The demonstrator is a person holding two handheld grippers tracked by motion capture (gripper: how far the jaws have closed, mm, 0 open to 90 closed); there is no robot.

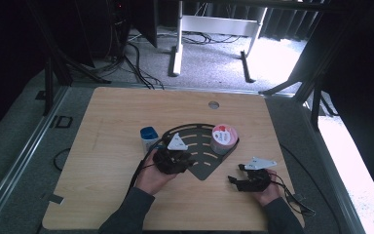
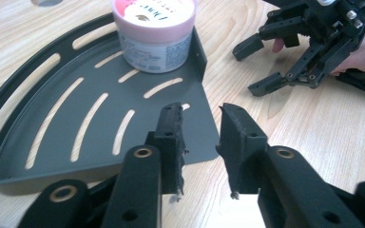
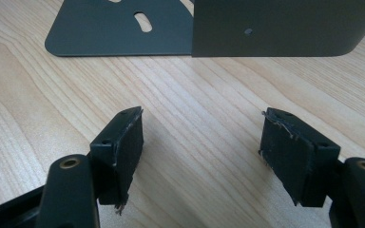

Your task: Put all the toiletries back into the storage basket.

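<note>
From the high view we see our left gripper [image 1: 171, 155] over the near left edge of the dark slotted corner tray [image 1: 202, 146] on the wooden bench [image 1: 112, 175], with the pink-lidded tub [image 1: 223, 138] standing in the tray's far right corner and a blue-capped container [image 1: 149, 137] just left of the tray. Our right gripper [image 1: 237, 174] rests on the bench, right of the tray's point and apart from it.

Along the left gripper view, our left gripper [image 2: 200, 124] has a narrow gap between its jaws and nothing in it; they hang above the tray's pointed corner [image 2: 197, 142]. The tub [image 2: 155, 33] sits against the tray's upright wall.

Along the right gripper view, our right gripper [image 3: 202, 137] stands well open over bare wood, holding nothing, the tray's wall [image 3: 285, 28] beyond it.
</note>
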